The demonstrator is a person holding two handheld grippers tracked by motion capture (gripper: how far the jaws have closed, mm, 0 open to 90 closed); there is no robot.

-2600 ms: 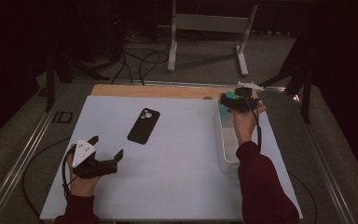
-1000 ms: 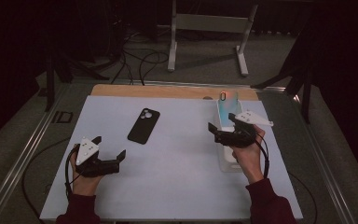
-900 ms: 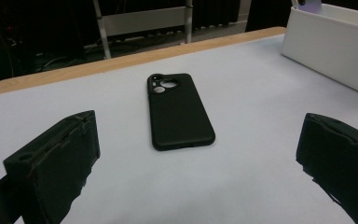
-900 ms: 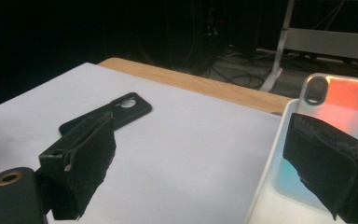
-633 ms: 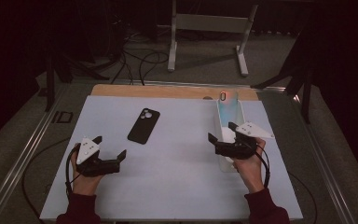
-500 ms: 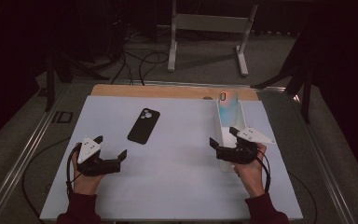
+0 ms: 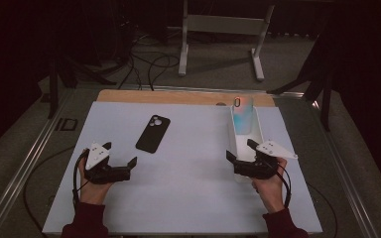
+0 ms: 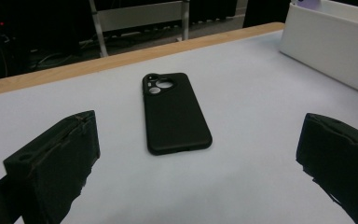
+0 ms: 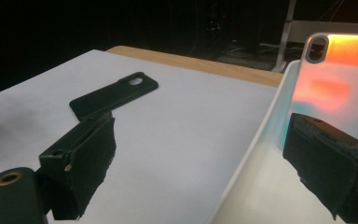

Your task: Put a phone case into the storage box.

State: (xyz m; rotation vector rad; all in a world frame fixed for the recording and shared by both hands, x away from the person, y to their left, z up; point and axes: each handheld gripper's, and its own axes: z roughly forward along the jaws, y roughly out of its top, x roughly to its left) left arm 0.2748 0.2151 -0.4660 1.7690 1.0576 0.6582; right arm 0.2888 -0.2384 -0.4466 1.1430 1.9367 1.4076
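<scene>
A: High view. Colourful phone case [image 7: 242, 115] stands leaning in the white bin [image 7: 234, 130] near the desk's far right corner. Black phone case [image 7: 153, 133] lies flat on the white mat [image 7: 188, 173], left of centre, toward the far edge. Left gripper [image 7: 130, 165] rests near the front left corner, empty. Right gripper [image 7: 234, 159] sits at the bin's near end, empty.

B: Step, by your reading?

A: One case looks binned; the black one is likely next. Judgement only. Calls for a reach forward, then closing on the case's long edges.

B: Left gripper view?

A: Jaws wide apart, nothing between, touching nothing. Black case [image 8: 175, 112] dead ahead, lens cutouts at its far end; bin wall [image 8: 326, 51] at right.

B: Right gripper view?

A: Jaws wide, holding nothing. One jaw over the mat, the other over the bin [image 9: 256, 140]; contact with its wall I cannot tell. Colourful case [image 9: 335, 88] upright just beyond. Black case [image 9: 114, 95] farther off.
</scene>
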